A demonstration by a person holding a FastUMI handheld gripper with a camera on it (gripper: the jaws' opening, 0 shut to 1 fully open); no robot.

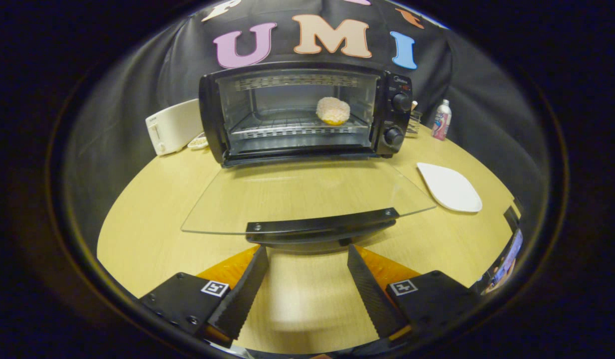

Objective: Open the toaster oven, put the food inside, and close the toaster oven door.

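Observation:
A black toaster oven (pixel 394 117) stands at the back of the wooden table. Its glass door (pixel 297 197) is folded down flat toward me, with the black handle (pixel 322 227) on its near edge. A round pale piece of food (pixel 332 110) lies on the wire rack (pixel 287 127) inside, toward the right. My gripper (pixel 307 254) is open, its fingertips just below and in front of the handle, one on each side of its middle. Nothing is held between the fingers.
A white plate (pixel 449 187) lies on the table (pixel 148 209) right of the door. A white toaster (pixel 173 127) stands left of the oven. A small bottle (pixel 441 119) and a holder (pixel 413 122) stand right of the oven.

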